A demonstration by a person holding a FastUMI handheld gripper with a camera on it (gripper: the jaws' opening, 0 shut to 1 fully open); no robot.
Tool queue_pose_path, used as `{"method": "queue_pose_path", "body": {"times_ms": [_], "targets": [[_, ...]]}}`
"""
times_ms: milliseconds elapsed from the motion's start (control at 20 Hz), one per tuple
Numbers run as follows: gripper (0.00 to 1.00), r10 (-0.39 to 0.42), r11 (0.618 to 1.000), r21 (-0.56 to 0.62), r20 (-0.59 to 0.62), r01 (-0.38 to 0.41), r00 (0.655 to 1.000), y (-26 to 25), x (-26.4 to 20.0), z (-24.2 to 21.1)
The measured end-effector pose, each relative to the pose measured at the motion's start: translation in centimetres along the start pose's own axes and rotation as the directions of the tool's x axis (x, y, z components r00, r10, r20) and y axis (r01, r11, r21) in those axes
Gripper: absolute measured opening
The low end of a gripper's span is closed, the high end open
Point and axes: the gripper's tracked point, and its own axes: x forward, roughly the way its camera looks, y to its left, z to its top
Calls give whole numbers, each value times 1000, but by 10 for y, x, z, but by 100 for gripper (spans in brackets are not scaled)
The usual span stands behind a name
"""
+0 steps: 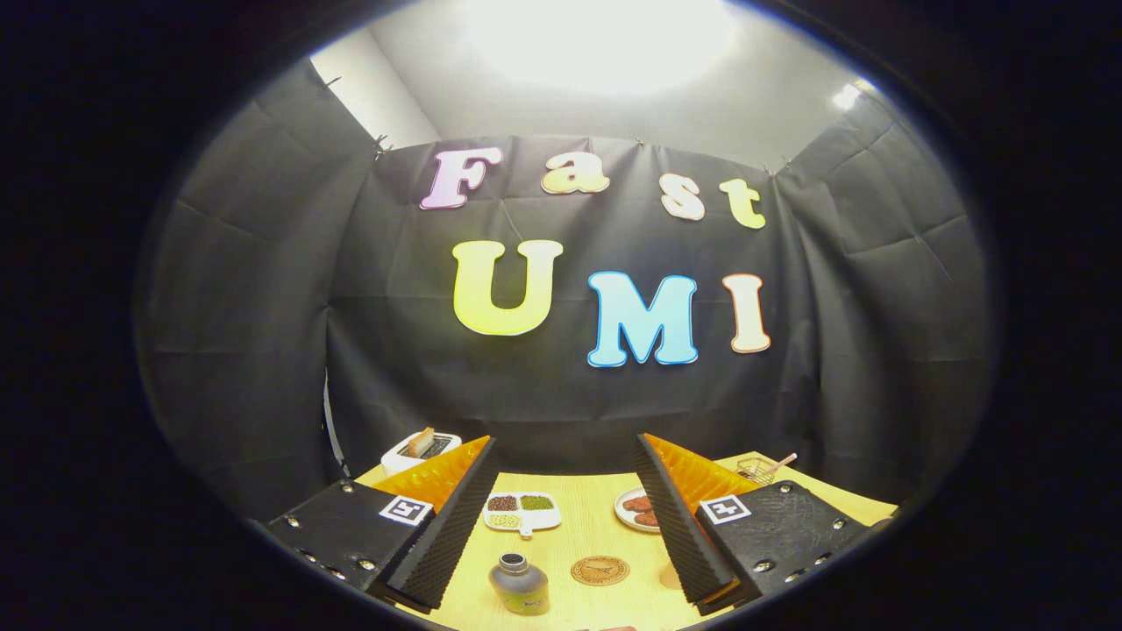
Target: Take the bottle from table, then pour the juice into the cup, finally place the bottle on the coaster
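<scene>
We're at the reach stage: gripper (561, 517) fingers spread wide, gripping nothing. Bottle (519, 584) stands upright near the table's (578, 535) front edge, between the fingers, closer to the left one, cap off. Coaster (600, 570) sits just right of it. We should drop low, centre on the body, close gently and keep it vertical, since the open neck looks spill-prone.

On the worktop (578, 526), the bottle (519, 584) stands nearest, between the spread fingers (456, 513), with the coaster (600, 570) just to its right. Farther off lie a divided dish (522, 512) and, to its right, a plate (637, 510). A toaster (419, 450) sits far left and a small basket (759, 470) far right.
</scene>
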Motion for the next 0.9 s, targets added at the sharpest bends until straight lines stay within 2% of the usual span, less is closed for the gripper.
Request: {"method": "queue_pose_path", "body": {"times_ms": [150, 350, 700, 900], "targets": [[96, -24, 1000, -20, -11, 23, 1000, -3, 3, 2], [96, -10, 1000, -28, -1, 10, 1000, 4, 6, -5], [96, -9, 1000, -15, -33, 8, 999, 11, 8, -68], [96, 40, 999, 10, -42, -40, 998, 31, 9, -103]]}}
